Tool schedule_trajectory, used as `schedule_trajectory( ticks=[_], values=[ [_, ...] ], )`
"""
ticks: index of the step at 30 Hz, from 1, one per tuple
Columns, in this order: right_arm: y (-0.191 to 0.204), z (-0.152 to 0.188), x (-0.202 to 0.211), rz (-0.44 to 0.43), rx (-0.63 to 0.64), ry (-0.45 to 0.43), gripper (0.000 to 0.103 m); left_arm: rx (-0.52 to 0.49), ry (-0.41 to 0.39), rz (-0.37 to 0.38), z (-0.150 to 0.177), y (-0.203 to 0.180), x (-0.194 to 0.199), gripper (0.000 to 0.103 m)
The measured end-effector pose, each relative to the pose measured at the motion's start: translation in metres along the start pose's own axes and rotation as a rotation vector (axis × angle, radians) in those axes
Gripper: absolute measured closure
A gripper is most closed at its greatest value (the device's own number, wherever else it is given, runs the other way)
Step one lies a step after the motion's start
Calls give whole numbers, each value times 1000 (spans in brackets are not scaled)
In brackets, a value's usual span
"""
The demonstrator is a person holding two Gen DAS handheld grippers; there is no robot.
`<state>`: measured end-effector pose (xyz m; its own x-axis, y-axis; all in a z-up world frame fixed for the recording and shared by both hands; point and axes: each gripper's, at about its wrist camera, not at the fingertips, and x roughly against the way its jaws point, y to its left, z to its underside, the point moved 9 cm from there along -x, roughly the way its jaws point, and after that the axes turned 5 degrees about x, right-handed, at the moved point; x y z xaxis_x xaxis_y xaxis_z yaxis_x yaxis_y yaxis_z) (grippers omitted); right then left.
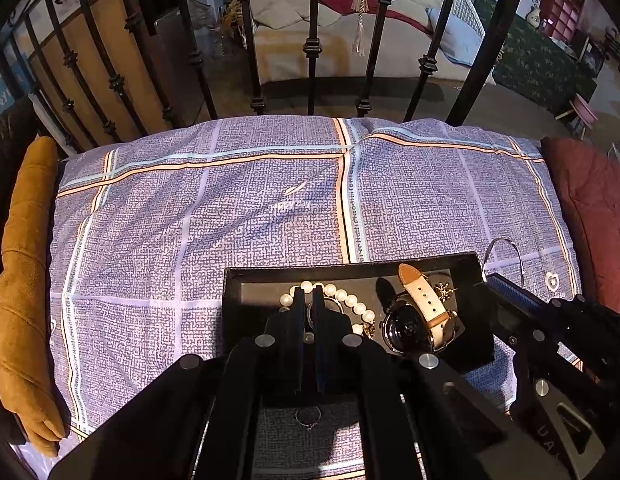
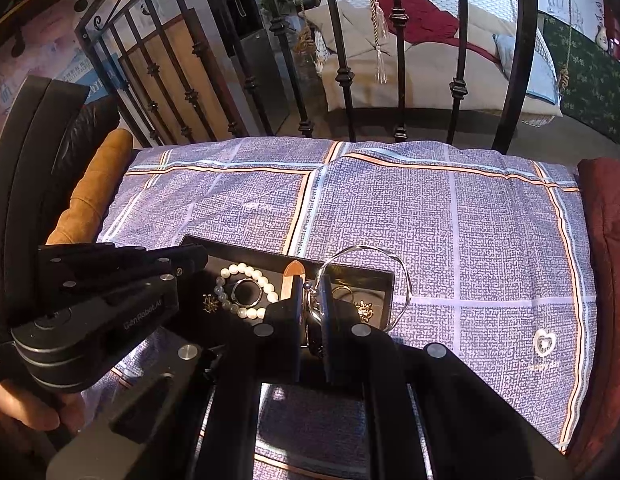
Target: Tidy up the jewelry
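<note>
Silver bangle carried over the black jewelry tray [image 2: 380, 280]

The right gripper [image 2: 314, 304] pinches the thin bangle [image 2: 404, 276] by its rim, apparently to lay it beside the watch [image 1: 420, 312] and pearl bracelet [image 1: 350, 300]. The left gripper [image 1: 307, 312] hovers nearly closed, seemingly empty. A ring [image 1: 308, 418] lies outside on the open checked bedspread [image 1: 189, 220].

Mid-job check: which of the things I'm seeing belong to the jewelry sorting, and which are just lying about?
Job items:
black tray
pearl bracelet
watch with tan strap
gold flower earring
silver bangle, held in the right gripper
small ring on the cover, outside the tray
left gripper

Just lying about:
plaid bed cover
mustard cushion
maroon cushion
iron bed frame
</note>
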<state>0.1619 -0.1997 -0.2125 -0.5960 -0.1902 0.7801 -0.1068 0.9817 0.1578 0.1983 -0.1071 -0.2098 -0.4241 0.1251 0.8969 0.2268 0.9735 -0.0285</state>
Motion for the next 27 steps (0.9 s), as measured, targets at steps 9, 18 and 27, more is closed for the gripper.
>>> schedule_trajectory(
  ticks=[9,18,27],
  values=[
    [0,0,-1,0,0,2,94,5,5,1,1,2,0,99],
    [-4,2,-2,16,-24,22,77,14,9,-29,2,6,-1,29],
    [-14,3,12,61,-53,-24,42,62,0,-90,2,32,5,16]
  ],
)
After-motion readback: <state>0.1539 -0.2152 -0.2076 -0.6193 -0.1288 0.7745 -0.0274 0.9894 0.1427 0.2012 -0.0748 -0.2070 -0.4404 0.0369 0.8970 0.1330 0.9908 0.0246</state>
